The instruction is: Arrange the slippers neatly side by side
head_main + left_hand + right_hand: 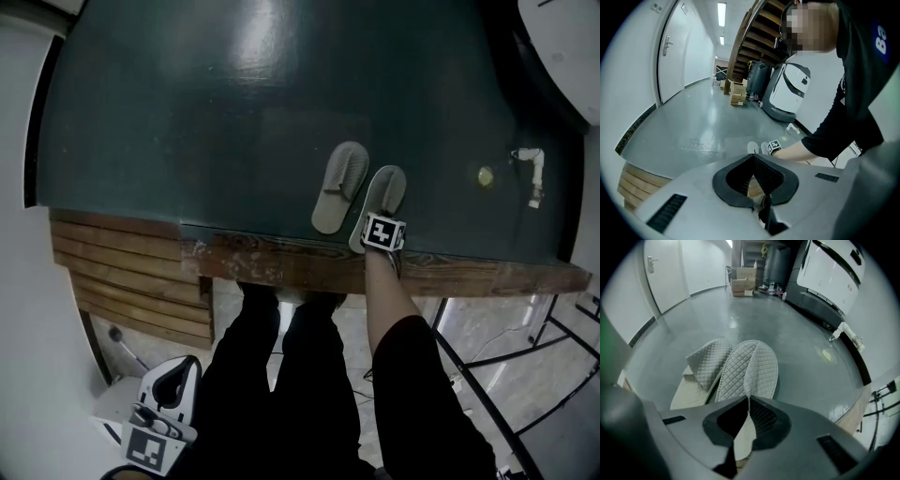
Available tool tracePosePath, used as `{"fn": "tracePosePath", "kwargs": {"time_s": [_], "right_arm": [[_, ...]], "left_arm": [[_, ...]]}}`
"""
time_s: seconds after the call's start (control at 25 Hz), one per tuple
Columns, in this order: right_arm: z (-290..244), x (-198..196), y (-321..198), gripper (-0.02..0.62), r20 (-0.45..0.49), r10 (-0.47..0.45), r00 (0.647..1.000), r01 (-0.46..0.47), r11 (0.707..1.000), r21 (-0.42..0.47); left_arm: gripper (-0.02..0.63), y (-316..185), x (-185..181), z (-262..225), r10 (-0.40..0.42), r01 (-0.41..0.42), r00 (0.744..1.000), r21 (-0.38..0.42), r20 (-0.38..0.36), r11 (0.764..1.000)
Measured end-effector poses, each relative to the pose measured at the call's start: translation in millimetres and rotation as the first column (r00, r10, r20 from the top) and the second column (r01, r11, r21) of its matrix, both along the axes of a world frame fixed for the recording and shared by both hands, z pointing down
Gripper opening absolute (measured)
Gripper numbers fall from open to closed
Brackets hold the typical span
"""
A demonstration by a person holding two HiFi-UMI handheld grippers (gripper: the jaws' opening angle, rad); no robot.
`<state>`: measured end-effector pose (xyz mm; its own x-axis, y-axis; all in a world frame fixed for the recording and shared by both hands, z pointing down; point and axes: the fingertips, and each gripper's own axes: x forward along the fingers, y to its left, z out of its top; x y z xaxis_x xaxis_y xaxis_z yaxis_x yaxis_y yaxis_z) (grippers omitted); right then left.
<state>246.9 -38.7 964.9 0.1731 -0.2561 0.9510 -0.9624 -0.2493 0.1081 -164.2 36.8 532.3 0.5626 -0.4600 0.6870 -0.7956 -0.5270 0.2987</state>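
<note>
Slippers [339, 186] lie together on glossy green floor [234, 112] above wooden steps [131, 272], right gripper [749, 401] clamped on the right-hand slipper [752, 366], left gripper [752, 158] closed and empty; only gripper views show cardboard boxes [744, 280].

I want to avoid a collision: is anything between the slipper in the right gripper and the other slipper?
Nothing visible. The right gripper grips the right slipper; it lies close beside the left slipper.

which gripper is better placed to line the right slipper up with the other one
Right. The right gripper is shut on the heel of the right slipper, which lies beside the left slipper. The left gripper hangs by the person's legs, far from both.
</note>
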Motion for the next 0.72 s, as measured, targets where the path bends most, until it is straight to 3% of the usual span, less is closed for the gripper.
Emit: {"fn": "tracePosePath", "kwargs": {"time_s": [0.24,0.44,0.6,0.72], "right_arm": [[11,8,-16,0.014,-0.005,0.031,0.999,-0.032,0.999,-0.039],[22,-1,-21,0.014,0.061,0.055,0.997,-0.053,0.998,-0.038],[15,12,-21,0.015,0.002,0.067,0.998,-0.066,0.996,-0.066],[17,9,-30,0.015,0.052,0.082,0.995,-0.081,0.996,-0.026]], "left_arm": [[0.002,-14,8,4,0.028,-0.029,0.999,0.029,0.029,0.999],[0.001,-49,7,26,0.04,-0.045,0.997,0.068,0.068,0.997],[0.001,-86,25,37,0.088,-0.099,0.993,0.135,0.08,0.986],[0.001,-105,44,42,0.119,-0.129,0.991,0.162,0.066,0.978]]}}
